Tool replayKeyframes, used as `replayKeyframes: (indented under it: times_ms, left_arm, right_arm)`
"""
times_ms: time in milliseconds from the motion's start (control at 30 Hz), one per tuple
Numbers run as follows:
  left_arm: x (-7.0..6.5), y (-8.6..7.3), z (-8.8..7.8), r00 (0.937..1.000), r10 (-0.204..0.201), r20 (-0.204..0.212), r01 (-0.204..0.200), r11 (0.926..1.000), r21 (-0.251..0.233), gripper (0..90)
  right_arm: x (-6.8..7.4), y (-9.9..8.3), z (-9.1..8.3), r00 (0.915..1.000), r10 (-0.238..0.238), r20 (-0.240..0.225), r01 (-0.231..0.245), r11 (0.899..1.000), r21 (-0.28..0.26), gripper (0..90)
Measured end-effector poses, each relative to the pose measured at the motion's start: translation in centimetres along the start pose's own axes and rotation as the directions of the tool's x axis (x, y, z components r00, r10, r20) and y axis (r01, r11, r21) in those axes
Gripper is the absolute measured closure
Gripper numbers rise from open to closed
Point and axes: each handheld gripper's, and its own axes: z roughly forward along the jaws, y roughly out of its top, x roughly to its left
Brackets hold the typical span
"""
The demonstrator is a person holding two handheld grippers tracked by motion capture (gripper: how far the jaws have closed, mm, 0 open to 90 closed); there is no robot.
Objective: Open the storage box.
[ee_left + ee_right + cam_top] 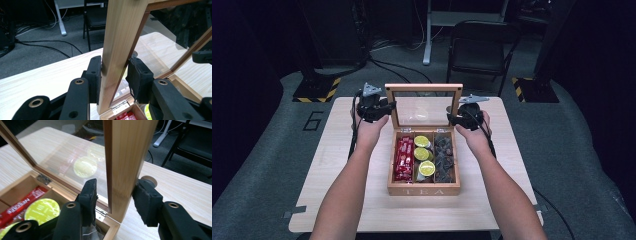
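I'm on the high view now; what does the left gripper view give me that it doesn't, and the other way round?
Left gripper view: close up, the left gripper's pads press both faces of the lid's left side rail, with a hinge below them.

High view: the whole tea box on the table with the lid upright, its red packets, yellow-green rounds and dark pieces, and the right gripper at the lid's right rail.

Both: the lid's glass pane, the table, and the chair behind.
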Motion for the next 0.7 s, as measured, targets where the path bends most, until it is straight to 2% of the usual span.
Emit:
replayKeyframes:
  times_ms: [233,367,400,700]
  left_arm:
    - [-0.1,0.0,0.3,0.9998,-0.016,-0.013,0.016,0.9998,-0.008,64.4]
    - [-0.1,0.0,0.4,0.9997,-0.015,-0.017,0.015,0.9999,-0.007,64.4]
    - [-0.1,0.0,0.4,0.9997,-0.013,-0.019,0.012,0.9999,-0.007,64.5]
    - [0.1,0.0,0.5,0.9999,-0.011,-0.012,0.011,0.9999,-0.007,64.5]
  right_arm:
    - [0.0,-0.4,0.8,1.0,0.003,0.002,-0.003,1.0,0.019,55.2]
    - [-0.2,-0.6,1.0,0.9999,-0.012,0.004,0.012,1.0,0.02,56.5]
    - [-0.1,-0.7,1.1,1.0,0.004,0.007,-0.004,1.0,0.021,56.7]
    - [-0.2,-1.2,1.7,0.9998,-0.003,0.019,0.002,0.999,0.043,60.8]
